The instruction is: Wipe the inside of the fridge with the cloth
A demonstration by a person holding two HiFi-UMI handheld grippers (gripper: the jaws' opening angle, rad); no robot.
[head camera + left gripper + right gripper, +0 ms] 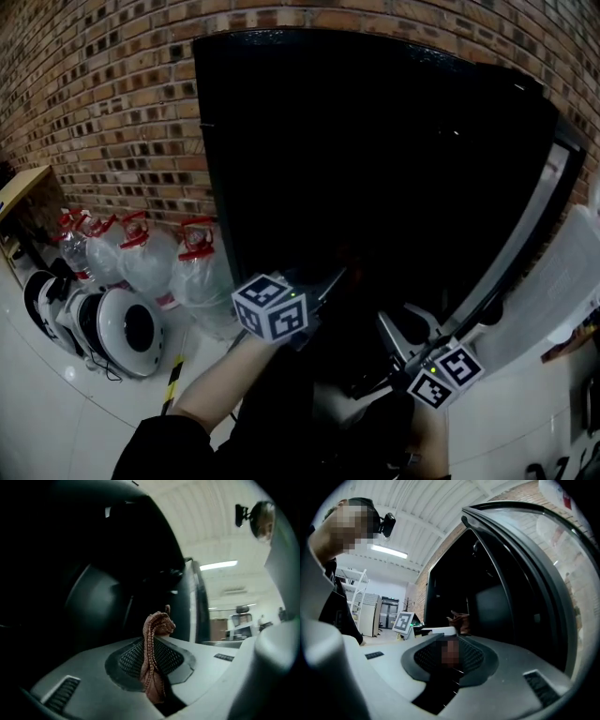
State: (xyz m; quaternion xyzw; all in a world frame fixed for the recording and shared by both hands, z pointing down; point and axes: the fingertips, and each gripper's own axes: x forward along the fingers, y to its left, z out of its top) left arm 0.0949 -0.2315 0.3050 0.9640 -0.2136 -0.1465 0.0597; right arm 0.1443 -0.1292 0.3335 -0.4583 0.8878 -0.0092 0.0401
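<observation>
The black fridge [375,159] stands open, and its inside is too dark to make out. Its glass door [525,234] is swung out to the right. My left gripper [336,277] reaches toward the opening and is shut on a bunched brownish-pink cloth [159,623], which sticks up past the fingertips. In the left gripper view, the left gripper [154,641] points into the dark cabinet. My right gripper [398,323] sits lower right, beside the door edge. In its own view the right gripper [450,641] shows a gap between the jaws and nothing held; the cloth [459,619] is visible ahead of it.
A brick wall [103,94] runs behind and to the left of the fridge. Several clear water jugs with red caps [150,258] stand on the floor at the left, beside white round casings [122,328]. A yellow-black strip [173,380] lies on the pale floor.
</observation>
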